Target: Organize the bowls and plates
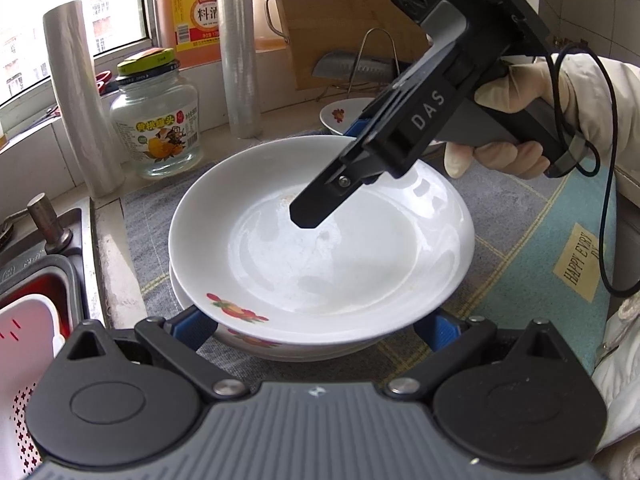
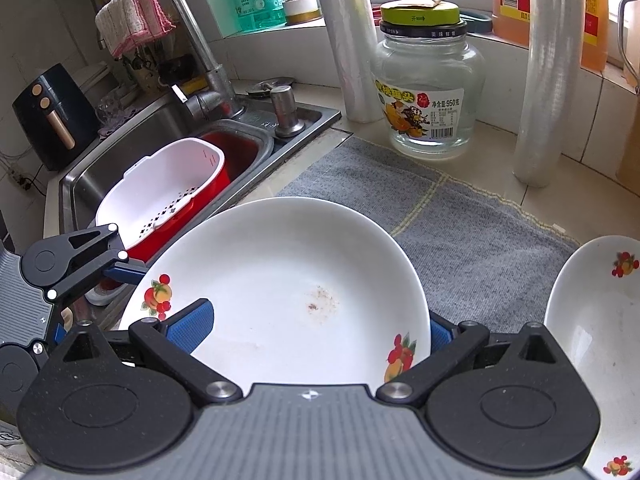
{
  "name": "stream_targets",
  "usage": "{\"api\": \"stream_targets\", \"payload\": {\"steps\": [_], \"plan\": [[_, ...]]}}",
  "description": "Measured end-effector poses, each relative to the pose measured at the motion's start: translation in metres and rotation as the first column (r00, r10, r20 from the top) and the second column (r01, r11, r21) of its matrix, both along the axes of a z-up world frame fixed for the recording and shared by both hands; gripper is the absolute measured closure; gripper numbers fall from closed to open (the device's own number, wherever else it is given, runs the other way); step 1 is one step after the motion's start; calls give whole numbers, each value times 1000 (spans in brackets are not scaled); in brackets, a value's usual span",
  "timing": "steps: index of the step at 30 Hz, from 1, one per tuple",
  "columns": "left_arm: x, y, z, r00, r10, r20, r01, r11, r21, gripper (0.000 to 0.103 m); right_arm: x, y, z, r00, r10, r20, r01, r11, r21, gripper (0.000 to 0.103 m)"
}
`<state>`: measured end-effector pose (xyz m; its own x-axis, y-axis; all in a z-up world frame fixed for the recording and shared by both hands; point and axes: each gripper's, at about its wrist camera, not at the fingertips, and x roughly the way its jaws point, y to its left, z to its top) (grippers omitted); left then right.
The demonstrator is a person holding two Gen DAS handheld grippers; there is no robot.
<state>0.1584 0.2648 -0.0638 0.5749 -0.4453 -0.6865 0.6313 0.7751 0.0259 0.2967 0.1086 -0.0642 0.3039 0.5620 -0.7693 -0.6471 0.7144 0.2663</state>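
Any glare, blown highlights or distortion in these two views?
Left wrist: window blown white, glare patches on the top plate, heavy fisheye bending the film rolls. Right wrist: softer light, plate evenly lit, window strip overexposed, corners vignetted.

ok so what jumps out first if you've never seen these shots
The big white plate with fruit decals, stacked on another on the grey mat, fills both views. The right gripper reaches over its far rim, with a smaller fruit-print bowl alongside.
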Motion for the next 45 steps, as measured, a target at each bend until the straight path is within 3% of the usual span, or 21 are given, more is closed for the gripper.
{"api": "stream_targets", "payload": {"steps": [13, 28, 36, 45], "plan": [[6, -4, -1, 999, -29, -26, 30, 999, 27, 1, -2, 3, 2, 1000, -4, 6, 4, 999, -36, 0], [17, -18, -3, 996, -84, -24, 84, 996, 0, 1, -6, -18, 5, 996, -82, 28, 84, 995, -50, 0], [25, -13, -7, 994, -76, -79, 72, 996, -48, 1, -3, -9, 2, 997, -67, 43, 71, 991, -109, 0], [29, -6, -8, 989, -62, -137, 54, 997, -62, 1, 3, -1, -4, 998, -52, 21, 55, 992, -113, 0]]}}
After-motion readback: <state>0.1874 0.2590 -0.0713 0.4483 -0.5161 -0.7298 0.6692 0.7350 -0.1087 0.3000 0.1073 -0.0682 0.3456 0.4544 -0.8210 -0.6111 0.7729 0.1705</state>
